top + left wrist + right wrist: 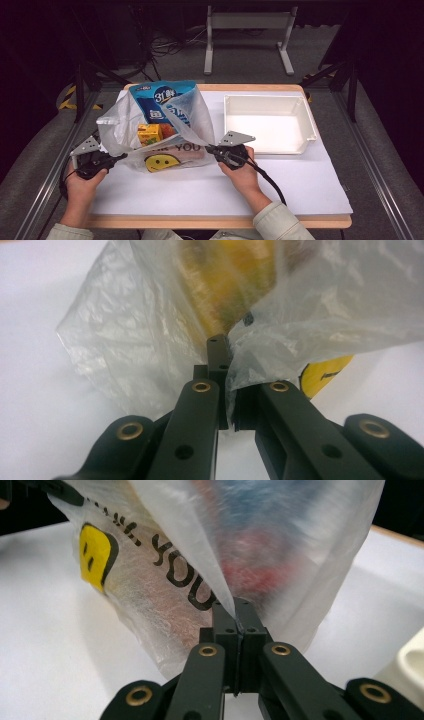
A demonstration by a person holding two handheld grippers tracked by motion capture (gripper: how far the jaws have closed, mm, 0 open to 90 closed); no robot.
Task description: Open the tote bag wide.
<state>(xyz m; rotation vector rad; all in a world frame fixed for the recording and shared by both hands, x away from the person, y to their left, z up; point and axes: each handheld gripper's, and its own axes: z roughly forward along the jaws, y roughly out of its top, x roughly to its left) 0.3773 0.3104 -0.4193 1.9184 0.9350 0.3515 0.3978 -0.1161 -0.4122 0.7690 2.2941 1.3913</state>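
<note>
Two tools in use. My left tool (pixel 119 158), lower left of the high view, is clamped on the plastic bag's (pixel 165 131) left edge; the film is pinched between its jaws in the left gripper view. My right tool (pixel 209 148), centre frame, is clamped on the bag's right edge. One bag, left of centre on the table (pixel 300 185), smiley print facing me. Inside I count one blue snack packet (pixel 162 97) and one yellow carton (pixel 149 134). One white bin (pixel 267 124), right of the bag.
</note>
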